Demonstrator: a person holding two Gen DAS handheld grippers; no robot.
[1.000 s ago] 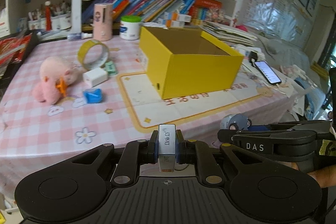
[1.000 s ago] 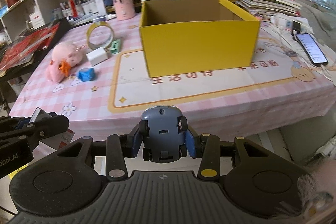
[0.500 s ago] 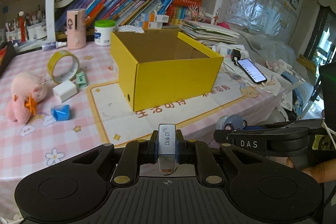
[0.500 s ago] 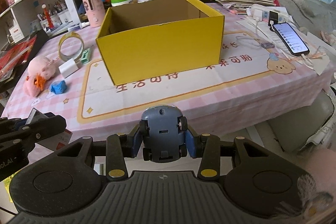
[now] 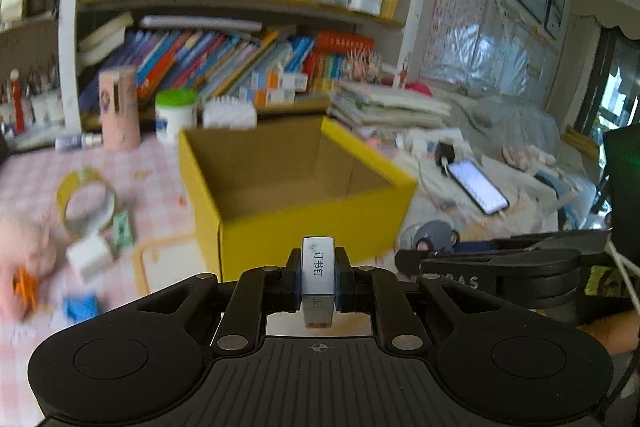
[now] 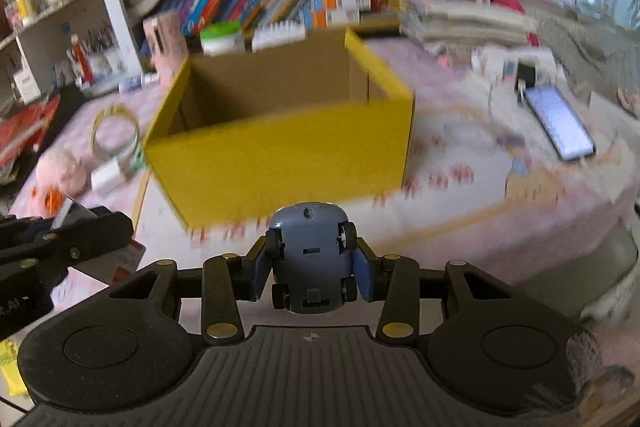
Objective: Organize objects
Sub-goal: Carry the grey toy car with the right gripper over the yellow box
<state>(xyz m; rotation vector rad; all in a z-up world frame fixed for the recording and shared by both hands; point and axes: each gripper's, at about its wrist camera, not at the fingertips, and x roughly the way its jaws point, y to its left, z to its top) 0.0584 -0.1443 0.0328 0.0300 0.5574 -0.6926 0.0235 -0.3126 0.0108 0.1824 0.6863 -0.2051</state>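
Note:
An open yellow cardboard box (image 5: 304, 235) (image 6: 280, 163) stands on the pink checked table, its brown inside bare as far as I see. My left gripper (image 5: 318, 279) is shut on a small silver staples box (image 5: 318, 273), held just short of the yellow box's near wall. My right gripper (image 6: 310, 269) is shut on a blue toy car (image 6: 310, 259), also in front of the near wall. The right gripper also shows at the right in the left wrist view, with the toy car (image 5: 434, 237) at its tip.
Left of the box lie a tape roll (image 5: 86, 199), a white charger (image 5: 86, 255), a green item (image 5: 122, 229), a blue piece (image 5: 82, 307) and a pink plush (image 6: 62, 167). A phone (image 6: 558, 125) lies to the right. Bookshelves (image 5: 240, 59) rise behind.
Both grippers have moved forward and a little up toward the yellow box, which now looks larger and shows more of its inside. Their grips on the staples box and car are unchanged.

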